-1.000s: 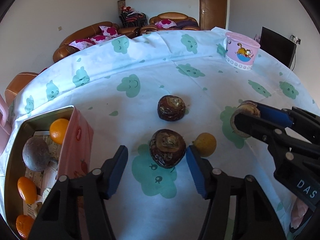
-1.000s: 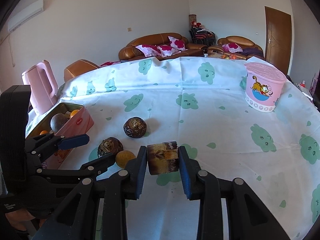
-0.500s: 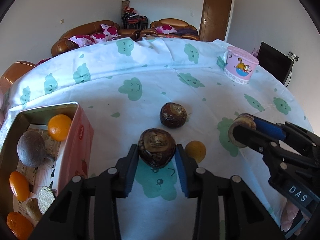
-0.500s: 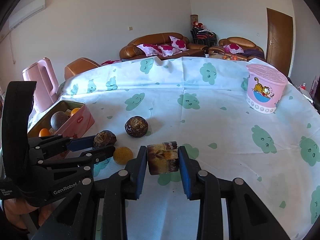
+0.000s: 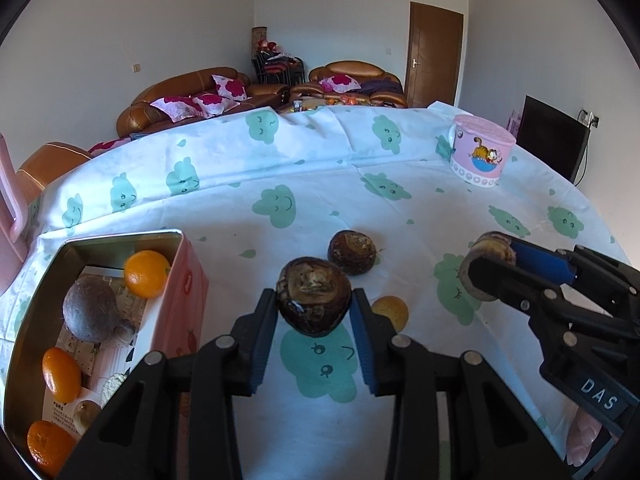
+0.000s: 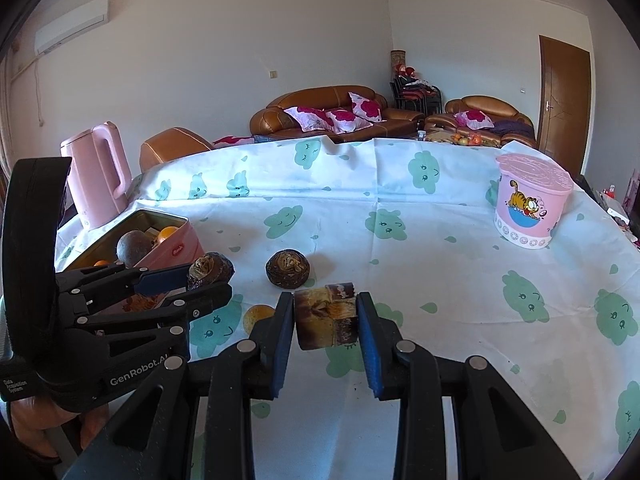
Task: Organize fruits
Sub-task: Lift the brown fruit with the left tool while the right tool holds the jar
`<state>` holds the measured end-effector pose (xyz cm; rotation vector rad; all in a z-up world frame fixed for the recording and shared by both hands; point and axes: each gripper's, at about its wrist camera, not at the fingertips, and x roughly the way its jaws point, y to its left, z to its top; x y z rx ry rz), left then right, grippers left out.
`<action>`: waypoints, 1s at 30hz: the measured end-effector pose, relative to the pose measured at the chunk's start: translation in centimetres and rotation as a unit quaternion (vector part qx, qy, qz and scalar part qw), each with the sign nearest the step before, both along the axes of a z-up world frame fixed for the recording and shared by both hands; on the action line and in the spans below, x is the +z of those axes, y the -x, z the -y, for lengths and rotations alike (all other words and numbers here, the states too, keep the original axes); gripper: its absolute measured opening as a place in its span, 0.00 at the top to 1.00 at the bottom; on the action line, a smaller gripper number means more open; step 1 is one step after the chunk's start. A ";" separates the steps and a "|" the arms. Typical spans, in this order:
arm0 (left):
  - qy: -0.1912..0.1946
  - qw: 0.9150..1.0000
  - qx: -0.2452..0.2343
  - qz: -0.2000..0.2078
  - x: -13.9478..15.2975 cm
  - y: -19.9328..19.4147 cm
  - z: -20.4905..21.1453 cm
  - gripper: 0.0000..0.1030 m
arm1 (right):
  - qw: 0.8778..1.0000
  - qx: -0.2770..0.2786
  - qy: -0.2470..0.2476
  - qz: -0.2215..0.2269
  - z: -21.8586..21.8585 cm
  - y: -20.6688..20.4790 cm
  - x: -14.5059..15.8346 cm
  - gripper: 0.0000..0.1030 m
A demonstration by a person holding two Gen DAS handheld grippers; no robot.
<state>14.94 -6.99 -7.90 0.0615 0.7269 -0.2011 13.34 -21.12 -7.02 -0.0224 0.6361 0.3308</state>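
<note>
My left gripper (image 5: 314,308) is shut on a dark brown round fruit (image 5: 314,295) and holds it above the tablecloth, just right of the open pink tin (image 5: 188,284). My right gripper (image 6: 325,320) is shut on another brown fruit (image 6: 326,322), lifted over the cloth; it shows at the right in the left wrist view (image 5: 486,266). A third brown fruit (image 5: 352,252) and a small yellow fruit (image 5: 390,312) lie on the cloth between the grippers. Inside the tin are several oranges (image 5: 146,274) and a round grey-brown fruit (image 5: 91,308).
A pink lidded cup with a cartoon cat (image 6: 530,202) stands far right on the table. A pink kettle (image 6: 98,174) stands behind the tin at the left. Sofas with cushions (image 6: 320,114) lie beyond the table's far edge.
My left gripper closed on the nearer brown fruit and lifted it off the cloth. The right gripper kept still with its fruit.
</note>
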 end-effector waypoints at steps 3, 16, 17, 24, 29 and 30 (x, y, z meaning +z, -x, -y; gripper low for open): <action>0.002 1.000 0.003 0.003 0.1 0.1 -0.2 0.63 | 1.000 0.001 -0.002 0.006 0.0 0.1 0.1 0.68; 0.012 1.000 0.011 0.021 0.5 0.7 -0.7 0.63 | 0.999 0.005 -0.009 0.039 0.1 1.3 0.8 0.68; 0.012 1.000 0.012 0.022 0.5 0.7 -0.7 0.63 | 0.999 0.005 -0.010 0.042 0.1 1.4 0.9 0.68; 0.010 0.999 0.013 0.033 0.7 1.1 -0.6 0.63 | 0.998 0.007 -0.014 0.057 0.3 2.0 1.2 0.68; 0.009 0.999 0.014 0.040 0.9 1.3 -0.7 0.63 | 0.998 0.007 -0.017 0.066 0.3 2.3 1.4 0.68; 0.009 0.999 0.014 0.042 0.9 1.3 -0.7 0.63 | 0.997 0.008 -0.017 0.068 0.4 2.3 1.4 0.68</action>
